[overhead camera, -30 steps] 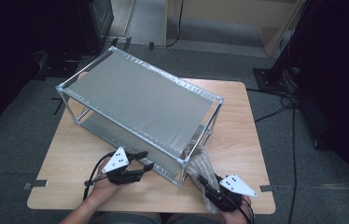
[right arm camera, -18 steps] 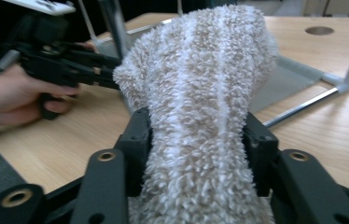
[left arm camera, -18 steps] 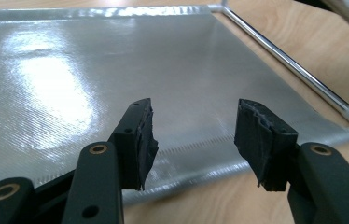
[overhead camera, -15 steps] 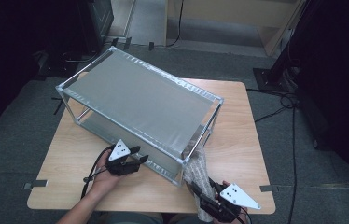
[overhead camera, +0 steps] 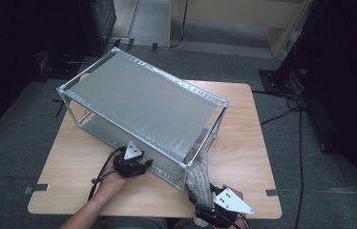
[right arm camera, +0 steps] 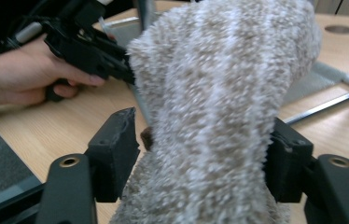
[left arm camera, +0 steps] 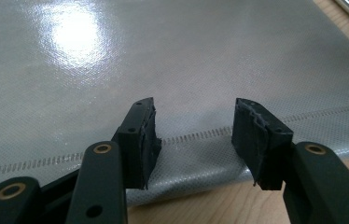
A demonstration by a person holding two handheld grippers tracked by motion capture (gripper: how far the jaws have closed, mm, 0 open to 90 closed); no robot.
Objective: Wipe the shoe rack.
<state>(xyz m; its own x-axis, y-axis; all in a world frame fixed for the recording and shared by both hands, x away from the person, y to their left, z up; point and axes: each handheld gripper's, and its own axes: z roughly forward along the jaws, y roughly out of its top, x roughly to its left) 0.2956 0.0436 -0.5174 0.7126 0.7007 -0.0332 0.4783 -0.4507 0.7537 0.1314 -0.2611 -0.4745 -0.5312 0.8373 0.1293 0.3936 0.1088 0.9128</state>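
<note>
On the counter (overhead camera: 257,143) sits a metal rack (overhead camera: 143,112) w/ grey sheet shelves, set at a slant, far end hanging off the back-left edge. Left tongs (overhead camera: 144,164) are at the rack's near long side, level w/ the lower shelf; the person's left hand (overhead camera: 114,179) wraps the body, cable looping off toward the near edge. Left gripper view: jaws gape apart, nothing pinched, hovering just over the front hem of the grey sheet (left arm camera: 172,70) w/ its stitched seam; bare wood shows below the hem. Right tongs (overhead camera: 203,206) are low at the near-right edge of the counter, grey plate on top. A fuzzy beige cloth (overhead camera: 199,179) runs from the rack's near-right corner post down to them, draped vs. the frame. Right gripper view: cloth (right arm camera: 219,116) bulks between the two jaws; jaws have just been opening, left pad stands clear w/ a gap, right pad sits against the pile but whether it presses can't be told. So right tongs read as parted, cloth lying between them. Same view shows the other hand (right arm camera: 28,79) w/ its tongs beyond the cloth, near the rack frame.
</note>
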